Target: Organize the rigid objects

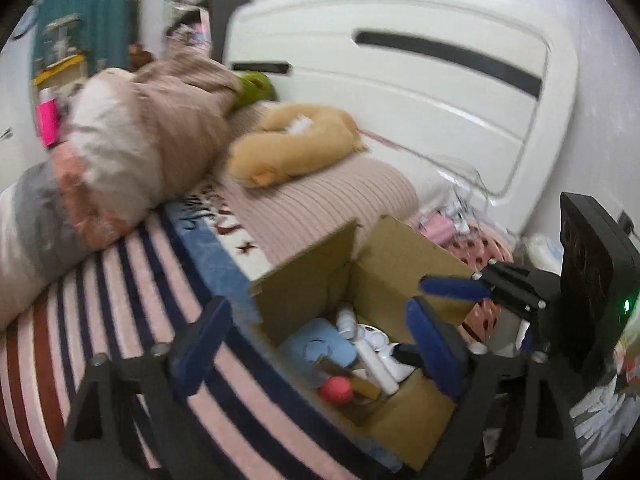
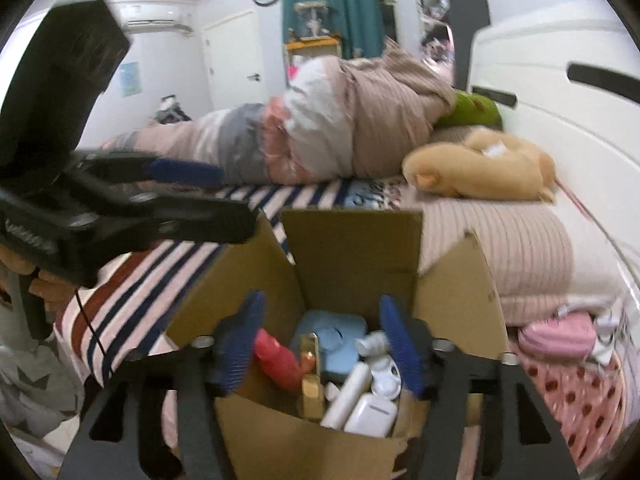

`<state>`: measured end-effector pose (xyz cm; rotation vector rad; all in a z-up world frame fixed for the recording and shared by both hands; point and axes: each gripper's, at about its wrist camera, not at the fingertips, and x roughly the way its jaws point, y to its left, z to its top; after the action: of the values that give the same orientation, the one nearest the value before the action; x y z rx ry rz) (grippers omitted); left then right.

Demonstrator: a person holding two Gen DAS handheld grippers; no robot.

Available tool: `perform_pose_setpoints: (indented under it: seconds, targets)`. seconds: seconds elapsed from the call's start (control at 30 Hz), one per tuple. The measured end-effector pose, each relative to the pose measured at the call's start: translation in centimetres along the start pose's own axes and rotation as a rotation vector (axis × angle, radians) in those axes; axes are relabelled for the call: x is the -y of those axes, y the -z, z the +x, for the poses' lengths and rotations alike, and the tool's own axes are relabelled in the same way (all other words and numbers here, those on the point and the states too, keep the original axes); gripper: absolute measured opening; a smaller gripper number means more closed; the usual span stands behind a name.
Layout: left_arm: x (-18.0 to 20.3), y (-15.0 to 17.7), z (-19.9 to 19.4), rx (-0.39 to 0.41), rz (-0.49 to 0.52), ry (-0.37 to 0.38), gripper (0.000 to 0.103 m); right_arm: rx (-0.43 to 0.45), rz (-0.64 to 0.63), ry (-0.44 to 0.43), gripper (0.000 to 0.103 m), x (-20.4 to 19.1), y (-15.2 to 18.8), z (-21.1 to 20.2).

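An open cardboard box (image 2: 352,256) sits on the striped bedspread (image 1: 132,280) near the bed's edge, its flaps standing up on the far and side walls. Inside lie a light blue case (image 2: 336,340), a red bottle (image 2: 280,360), a gold tube (image 2: 312,384), a white tube (image 2: 348,396), a white earbud case (image 2: 372,416) and other small white pieces.

The right gripper (image 2: 320,348) hangs over the box's near side, jaws spread with nothing pinched; the red bottle lies just beside its left finger. The left gripper (image 1: 320,344) stands wide apart and empty, one finger over the bedspread, the other over the box's near right corner.

Beyond the box, a ribbed pink pillow (image 2: 500,240), a tan plush toy (image 2: 480,172) and bundled bedding (image 2: 320,132) crowd the far side. A pink pouch (image 2: 556,336) lies to the right. Bare bedspread lies open to the left.
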<state>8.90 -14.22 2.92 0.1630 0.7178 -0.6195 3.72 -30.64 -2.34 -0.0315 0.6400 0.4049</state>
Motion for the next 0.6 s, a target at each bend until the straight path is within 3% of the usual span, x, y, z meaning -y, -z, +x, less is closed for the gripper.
perform_pose_setpoints:
  seconds: [0.2, 0.47, 0.6]
  targets:
    - [-2.6, 3.3, -5.0, 0.108, -0.109, -0.191, 0.102, 0.077, -0.062, -0.036, 0.095, -1.2, -1.6, -1.5]
    - [-5.4, 7.7, -7.2, 0.148, -0.265, -0.339, 0.102, 0.108, -0.102, -0.083, 0.096, -2.8, -1.9, -1.3]
    - [-5.9, 8.5, -7.4, 0.155, -0.291, -0.35, 0.102, 0.089, -0.106, -0.087, 0.096, -3.2, -1.8, -0.7]
